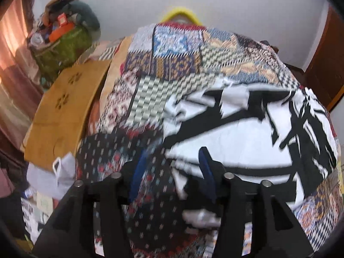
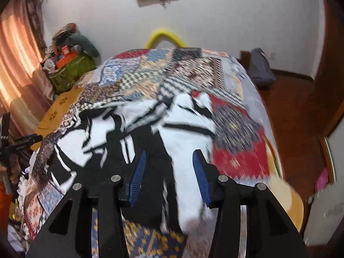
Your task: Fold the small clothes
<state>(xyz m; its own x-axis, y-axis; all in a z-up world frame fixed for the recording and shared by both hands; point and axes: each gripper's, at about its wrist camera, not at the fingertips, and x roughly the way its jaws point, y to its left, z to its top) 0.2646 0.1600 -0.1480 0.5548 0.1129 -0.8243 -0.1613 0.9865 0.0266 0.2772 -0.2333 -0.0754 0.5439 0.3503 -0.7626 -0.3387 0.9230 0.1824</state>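
A black-and-white printed garment [image 1: 236, 133] lies spread on the patchwork bedspread [image 1: 172, 64]. In the left wrist view my left gripper [image 1: 174, 157] hovers open over the garment's left edge, where it meets a dark dotted patch of the spread. Its blue pads [image 1: 137, 172] stand apart with nothing pinched between them. The right wrist view shows the same garment [image 2: 189, 137] below my right gripper [image 2: 169, 157], which is open too. Its blue pads [image 2: 137, 172] are clear of the cloth. Both views are blurred.
A mustard cloth [image 1: 62, 111] lies at the bed's left side, and a green bag [image 1: 64, 47] piled with clutter stands behind it by the curtains. A yellow curved bar [image 2: 165, 35] shows at the far end of the bed. Wooden floor [image 2: 296, 111] and a grey bag [image 2: 262, 68] are on the right.
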